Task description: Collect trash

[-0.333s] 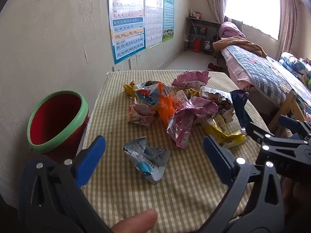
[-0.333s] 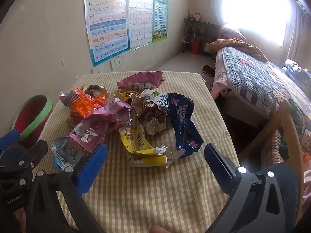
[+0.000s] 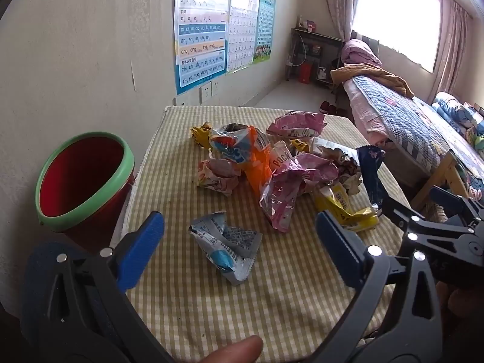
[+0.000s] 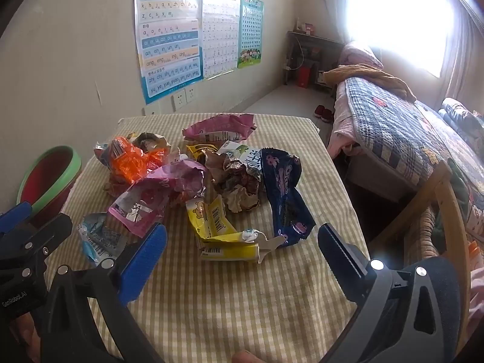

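Left gripper spread wide, holding nothing, low over the near part of the surface. A crumpled grey-blue wrapper lies on the checked cloth between its blue pads, touching neither.

Right gripper also spread wide and bare. A yellow wrapper sits just ahead of it, a dark blue packet beside that.

Main trash pile mid-surface: orange, pink, brown and silver wrappers heaped and touching. Grey-blue wrapper lies apart from the pile, on the near side.

Red bin with green rim at the surface's left edge, tilted, mouth facing the camera. Bed to the right, posters on the wall.
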Available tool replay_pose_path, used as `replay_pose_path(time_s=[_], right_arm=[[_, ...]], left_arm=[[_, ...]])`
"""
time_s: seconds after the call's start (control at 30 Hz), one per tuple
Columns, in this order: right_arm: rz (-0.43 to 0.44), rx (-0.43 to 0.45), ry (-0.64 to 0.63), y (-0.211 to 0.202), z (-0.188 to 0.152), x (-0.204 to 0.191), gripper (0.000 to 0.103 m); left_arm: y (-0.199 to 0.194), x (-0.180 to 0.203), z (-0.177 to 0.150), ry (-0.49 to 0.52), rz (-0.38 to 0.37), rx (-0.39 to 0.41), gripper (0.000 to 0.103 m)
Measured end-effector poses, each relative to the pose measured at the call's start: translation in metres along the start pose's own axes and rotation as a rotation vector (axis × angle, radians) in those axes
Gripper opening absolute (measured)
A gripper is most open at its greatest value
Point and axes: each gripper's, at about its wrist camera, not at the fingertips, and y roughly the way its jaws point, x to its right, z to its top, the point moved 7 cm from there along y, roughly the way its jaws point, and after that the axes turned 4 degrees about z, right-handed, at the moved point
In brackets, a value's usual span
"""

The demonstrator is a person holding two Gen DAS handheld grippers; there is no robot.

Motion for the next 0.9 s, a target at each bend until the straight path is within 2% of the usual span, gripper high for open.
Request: replay_pose_path(time_s=[0.9], right_arm=[[-0.003, -0.011, 0.001, 0.0034, -0.0017, 0.0023, 0.096]], left_arm=[[0.0056, -0.003, -0.0018, -0.016, 0.006, -0.023, 0.099]])
